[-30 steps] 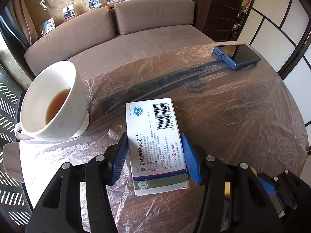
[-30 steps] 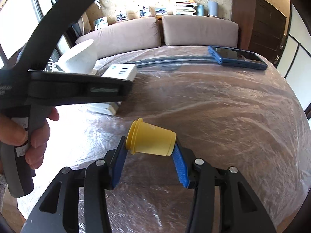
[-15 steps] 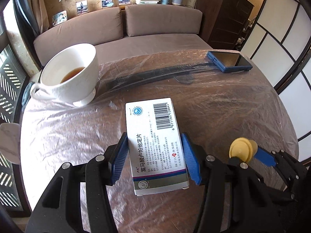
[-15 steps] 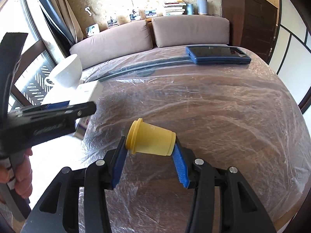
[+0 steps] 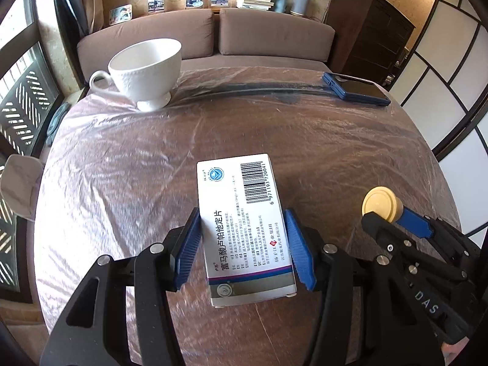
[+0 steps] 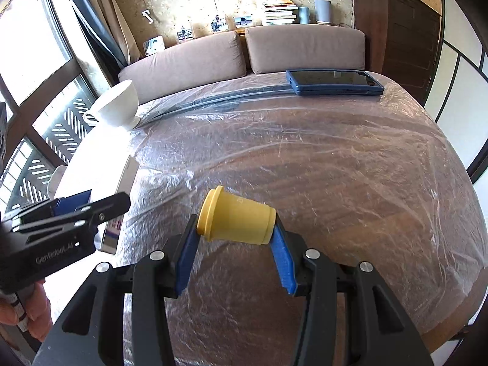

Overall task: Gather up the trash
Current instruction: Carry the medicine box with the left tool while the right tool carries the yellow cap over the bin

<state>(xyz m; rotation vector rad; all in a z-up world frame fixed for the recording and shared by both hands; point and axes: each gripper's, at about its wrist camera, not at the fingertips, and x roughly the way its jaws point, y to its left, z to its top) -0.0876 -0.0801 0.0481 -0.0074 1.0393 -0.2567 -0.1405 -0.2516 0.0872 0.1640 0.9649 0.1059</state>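
My left gripper [image 5: 244,244] is shut on a white medicine box [image 5: 244,225] with a barcode and a purple stripe, held above the plastic-covered round table [image 5: 335,152]. In the right wrist view, my right gripper [image 6: 235,241] is shut on a small yellow cup [image 6: 238,221] lying sideways between the blue pads. That yellow cup [image 5: 379,203] also shows at the right of the left wrist view, with the right gripper's black body below it. The left gripper [image 6: 76,213] and the box's edge [image 6: 117,210] appear at the left of the right wrist view, held by a hand [image 6: 27,311].
A white teacup [image 5: 146,73] stands at the table's far left. A blue phone [image 5: 357,88] lies at the far right, with a long dark strip [image 5: 244,90] under the plastic between them. A brown sofa [image 5: 213,33] sits behind the table; a dark cabinet [image 5: 369,30] stands at the right.
Both grippers have drawn back toward the near edge of the table with their loads still held. The teacup now looks farther off, and the left gripper has rolled level.
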